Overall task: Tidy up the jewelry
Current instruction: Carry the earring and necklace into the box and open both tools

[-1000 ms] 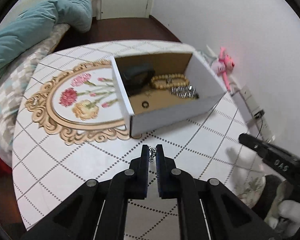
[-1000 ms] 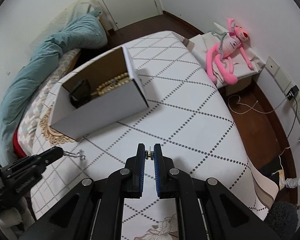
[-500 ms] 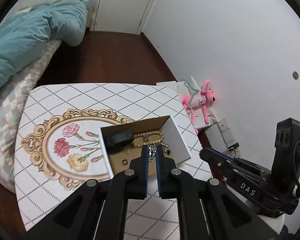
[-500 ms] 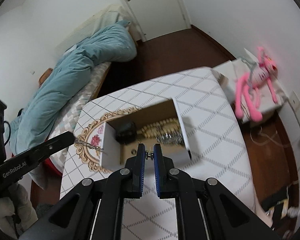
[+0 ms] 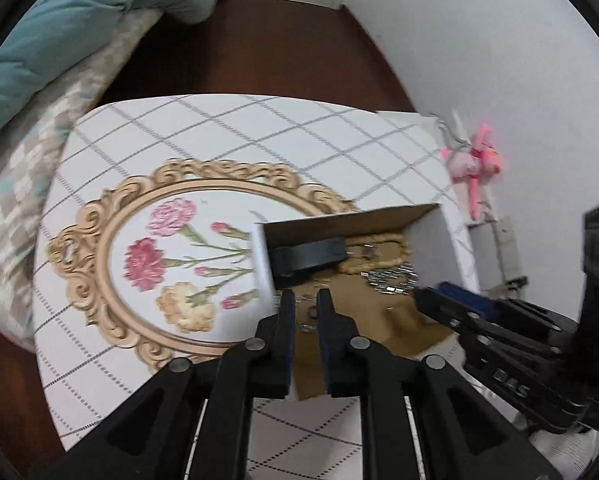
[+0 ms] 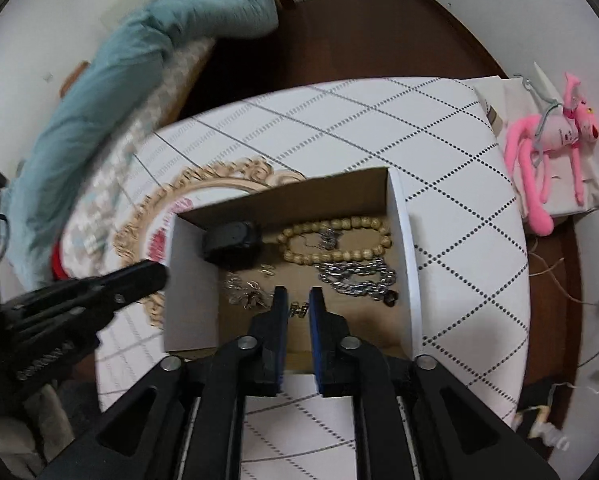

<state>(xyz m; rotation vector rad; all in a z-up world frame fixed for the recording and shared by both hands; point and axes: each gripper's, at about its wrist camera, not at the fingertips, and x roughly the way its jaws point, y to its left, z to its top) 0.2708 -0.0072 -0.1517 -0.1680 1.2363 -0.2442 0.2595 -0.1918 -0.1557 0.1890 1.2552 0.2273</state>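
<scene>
While both grippers hang over the white box (image 6: 403,256) on the worktop (image 6: 451,168), left gripper (image 5: 305,300) fingers sit narrowly apart, empty; a thin chain (image 5: 305,326) lies just below the tips. Right gripper (image 6: 297,298) fingers likewise parted, small gold piece (image 6: 298,310) seen btwn them, contact unclear. Box holds bead bracelet (image 6: 335,242) at 12, silver chain (image 6: 355,278) at 2, black item (image 6: 231,244) at 10.

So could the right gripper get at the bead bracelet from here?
Probably yes: the right gripper hangs open over the open-topped box, and the bead bracelet lies uncovered just beyond its tips, though a small metal piece rests on it.
</scene>
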